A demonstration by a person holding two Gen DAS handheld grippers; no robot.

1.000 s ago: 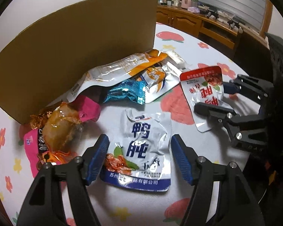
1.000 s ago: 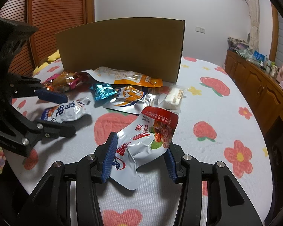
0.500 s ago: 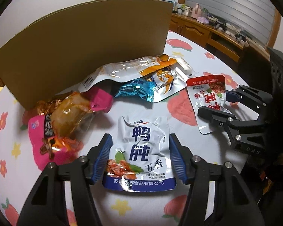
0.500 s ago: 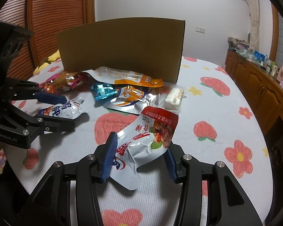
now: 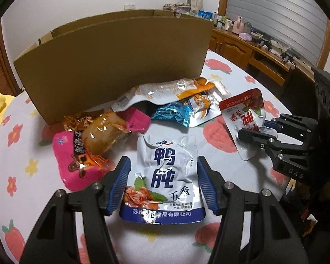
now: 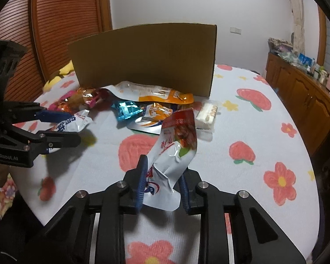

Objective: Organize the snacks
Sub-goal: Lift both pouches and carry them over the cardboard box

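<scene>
Each camera rides low on its own gripper, close over the table (image 5: 33, 171), facing the cardboard box (image 5: 121, 59). Both views share the snack pile (image 6: 143, 107), and each catches the other gripper at its edge.

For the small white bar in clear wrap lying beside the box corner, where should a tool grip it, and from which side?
Grip the white bar across its short width at the middle, coming down from above. It lies flat on the tablecloth with both long edges clear. The orange pouch and the box sit to its left and behind, so the open right side probably gives the easiest way in.
</scene>
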